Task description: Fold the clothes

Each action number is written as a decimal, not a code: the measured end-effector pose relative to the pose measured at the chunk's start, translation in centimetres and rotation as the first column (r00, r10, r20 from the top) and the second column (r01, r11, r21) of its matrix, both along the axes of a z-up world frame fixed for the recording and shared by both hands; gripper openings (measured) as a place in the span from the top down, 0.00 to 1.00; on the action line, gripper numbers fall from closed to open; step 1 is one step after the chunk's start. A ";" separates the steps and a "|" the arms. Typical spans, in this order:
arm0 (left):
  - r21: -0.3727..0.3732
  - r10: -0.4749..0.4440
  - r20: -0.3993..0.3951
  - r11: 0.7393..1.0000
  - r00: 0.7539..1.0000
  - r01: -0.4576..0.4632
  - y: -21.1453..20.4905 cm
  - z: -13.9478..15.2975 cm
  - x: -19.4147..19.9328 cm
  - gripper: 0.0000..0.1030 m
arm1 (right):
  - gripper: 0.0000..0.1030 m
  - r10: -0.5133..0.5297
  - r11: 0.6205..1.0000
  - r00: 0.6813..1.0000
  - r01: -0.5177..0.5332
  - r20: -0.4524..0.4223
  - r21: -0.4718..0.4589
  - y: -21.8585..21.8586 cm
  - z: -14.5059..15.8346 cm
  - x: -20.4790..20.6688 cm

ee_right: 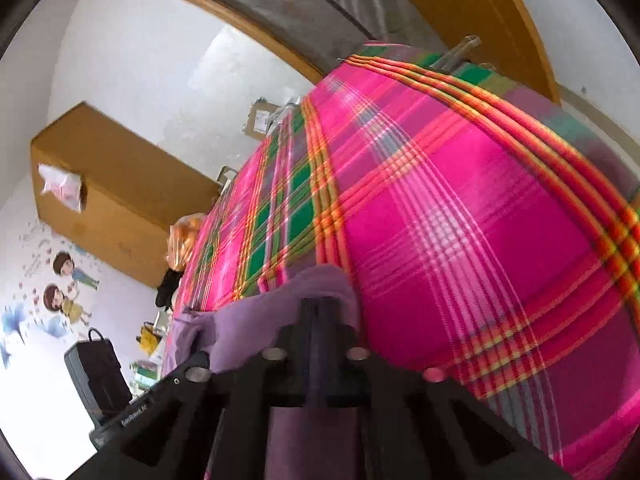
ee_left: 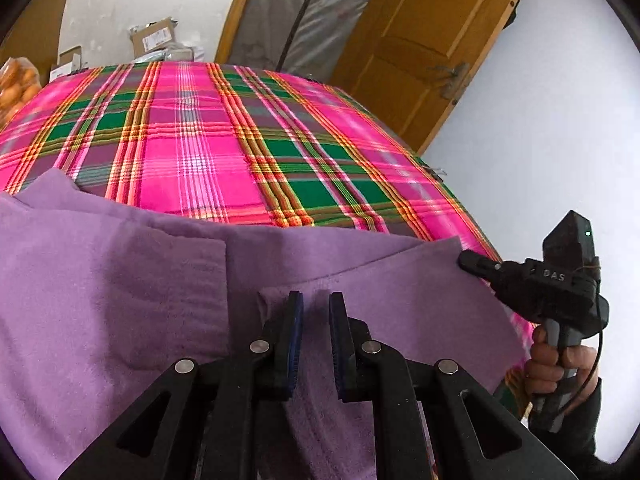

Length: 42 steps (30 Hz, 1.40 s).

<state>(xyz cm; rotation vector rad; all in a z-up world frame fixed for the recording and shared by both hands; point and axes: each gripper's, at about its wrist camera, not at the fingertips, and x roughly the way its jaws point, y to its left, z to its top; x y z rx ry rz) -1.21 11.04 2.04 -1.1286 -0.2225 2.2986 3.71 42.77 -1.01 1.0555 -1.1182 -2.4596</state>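
Observation:
A purple fleece garment [ee_left: 120, 300] lies across the near part of a bed, with a folded layer on its left side. My left gripper [ee_left: 317, 312] stands over its near middle, the jaws nearly together with a raised pinch of the purple cloth between the pads. To the right, a hand [ee_left: 548, 356] holds my right gripper [ee_left: 470, 262], which is shut on the garment's right corner at the bed's edge. In the right wrist view the right gripper [ee_right: 316, 306] has its fingers pressed together, with the purple garment [ee_right: 248, 328] bunched around them.
A pink, green and orange plaid cover [ee_left: 224, 128] spreads over the bed beyond the garment. A wooden door [ee_left: 420, 52] stands behind it, with cardboard boxes [ee_left: 154, 36] and a bag of oranges [ee_left: 16, 88] at the far left. A wooden cabinet [ee_right: 112, 196] and a black bag [ee_right: 96, 372] are beside the bed.

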 end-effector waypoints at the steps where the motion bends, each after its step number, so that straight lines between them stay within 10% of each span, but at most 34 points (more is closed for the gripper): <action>1: 0.004 -0.003 0.000 1.000 1.000 0.003 -0.1 0.1 0.3 0.87 | 0.95 0.002 1.000 1.000 -0.002 -0.017 0.002 -0.1 0.2 0.5; 18: -0.006 -0.128 -0.059 0.992 0.990 0.128 -1.3 -1.1 6.5 0.87 | 0.91 0.090 0.990 0.988 -0.075 -0.122 0.122 -3.0 1.3 7.3; 22: -0.014 -0.124 -0.080 0.992 0.989 0.123 -1.7 -0.4 7.2 0.87 | 1.00 0.061 0.993 0.995 -0.053 -0.079 0.102 -2.5 0.0 7.1; 42: -0.141 -0.016 -0.160 0.990 0.987 -0.006 -0.2 1.6 3.9 0.87 | 0.85 0.035 0.962 0.989 0.007 -0.146 0.273 -4.2 3.5 5.7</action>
